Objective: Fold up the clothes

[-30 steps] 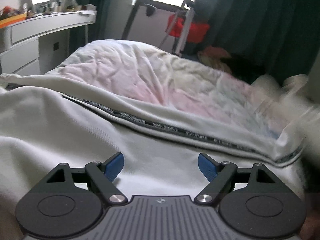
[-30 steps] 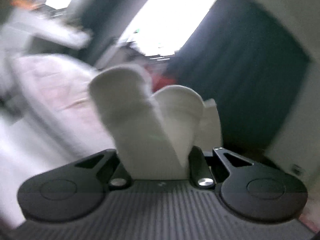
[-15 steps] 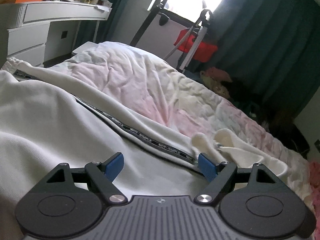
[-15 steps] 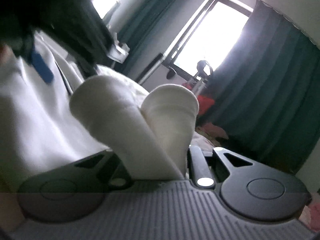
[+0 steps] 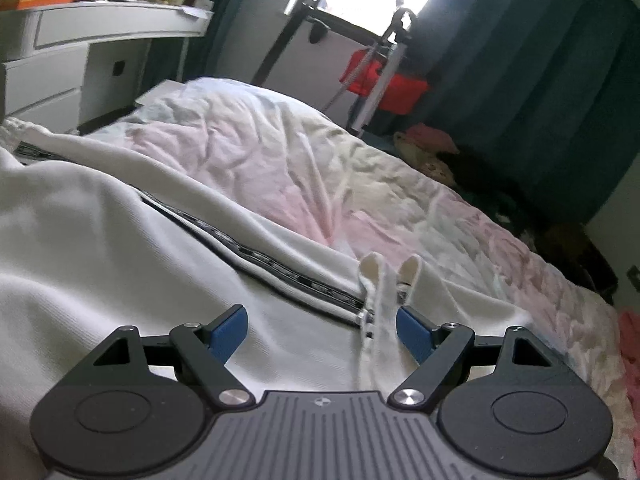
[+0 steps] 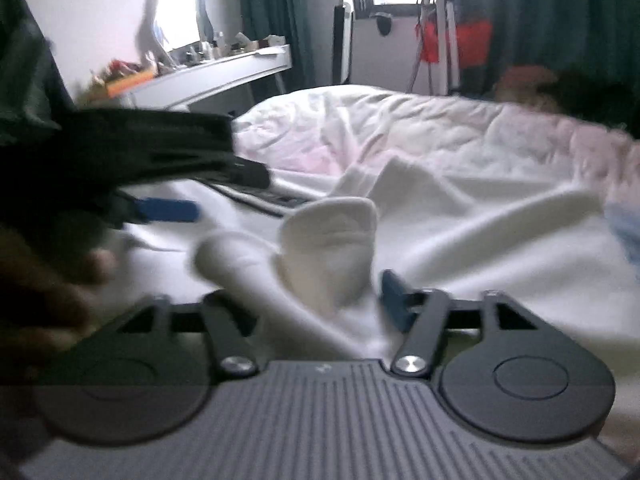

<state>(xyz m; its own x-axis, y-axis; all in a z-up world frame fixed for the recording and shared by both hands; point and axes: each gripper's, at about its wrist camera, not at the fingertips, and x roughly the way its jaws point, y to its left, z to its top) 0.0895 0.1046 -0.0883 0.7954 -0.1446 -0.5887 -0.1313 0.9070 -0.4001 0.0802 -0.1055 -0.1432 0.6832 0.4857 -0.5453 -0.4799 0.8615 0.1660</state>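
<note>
Bed [image 5: 360,184] under cream garment [image 5: 100,248]; left fingers [image 5: 228,328] apart, right fingers [image 6: 394,300] opening, cuff [image 6: 332,240] between.

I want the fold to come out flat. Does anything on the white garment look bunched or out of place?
Yes. A cuff end of the white garment stands up in two rounded lobes between the opening jaws of the right gripper instead of lying flat. The left gripper is open above the cloth.
</note>
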